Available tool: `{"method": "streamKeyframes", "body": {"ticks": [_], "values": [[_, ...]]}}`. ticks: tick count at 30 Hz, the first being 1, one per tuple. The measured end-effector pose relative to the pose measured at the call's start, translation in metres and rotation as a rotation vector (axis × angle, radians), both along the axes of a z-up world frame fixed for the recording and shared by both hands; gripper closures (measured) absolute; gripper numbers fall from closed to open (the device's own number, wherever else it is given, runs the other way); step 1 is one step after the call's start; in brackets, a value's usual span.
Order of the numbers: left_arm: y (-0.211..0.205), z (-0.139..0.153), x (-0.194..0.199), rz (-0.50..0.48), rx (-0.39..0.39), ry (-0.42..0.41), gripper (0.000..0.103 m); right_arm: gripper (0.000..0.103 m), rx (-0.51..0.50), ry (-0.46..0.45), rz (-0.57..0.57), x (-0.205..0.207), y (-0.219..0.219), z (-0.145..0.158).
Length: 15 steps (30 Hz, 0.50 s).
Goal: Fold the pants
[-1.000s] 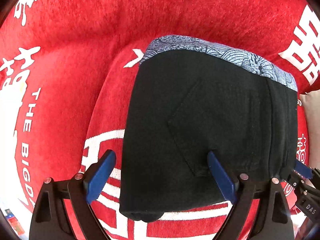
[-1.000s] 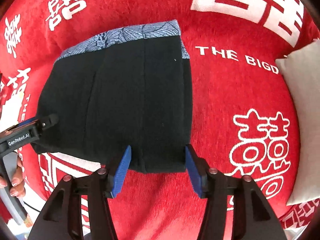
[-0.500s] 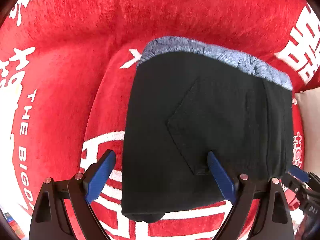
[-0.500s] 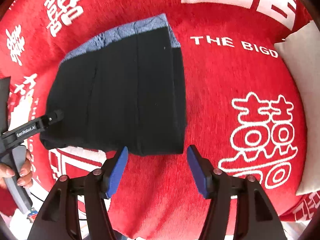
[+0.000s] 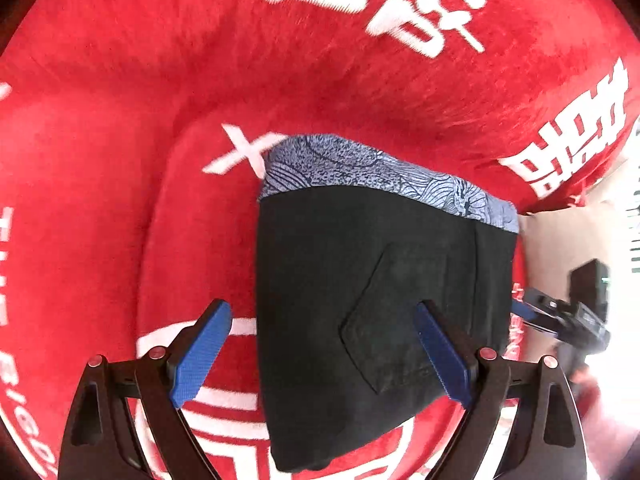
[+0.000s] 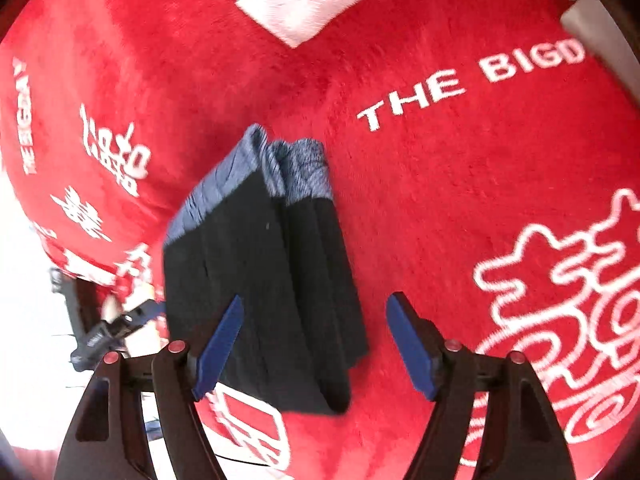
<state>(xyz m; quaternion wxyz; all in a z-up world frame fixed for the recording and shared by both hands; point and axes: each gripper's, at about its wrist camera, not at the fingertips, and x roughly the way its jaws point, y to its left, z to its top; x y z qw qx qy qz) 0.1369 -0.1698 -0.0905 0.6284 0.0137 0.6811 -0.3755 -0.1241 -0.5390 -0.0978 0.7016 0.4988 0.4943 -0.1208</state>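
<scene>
The folded pants (image 5: 360, 300) lay flat on the red blanket (image 5: 160, 80) just beyond both sets of fingers, the left gripper (image 5: 322, 354) open and empty, the right gripper (image 6: 316, 348) opening with nothing gripped, so withdrawing straight would likely spare the folds.
</scene>
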Motion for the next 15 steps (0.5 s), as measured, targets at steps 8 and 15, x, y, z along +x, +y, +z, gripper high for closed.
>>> {"method": "streamKeyframes", "body": {"ticks": [8, 15], "values": [[-0.008, -0.032, 0.014, -0.059, -0.018, 0.115, 0.01, 0.025, 0.107, -0.055, 0.085, 0.015, -0.012, -0.035], [-0.029, -0.046, 0.009, -0.119, -0.048, 0.15, 0.01, 0.026, 0.171, -0.108, 0.215, 0.034, -0.007, -0.051]]}}
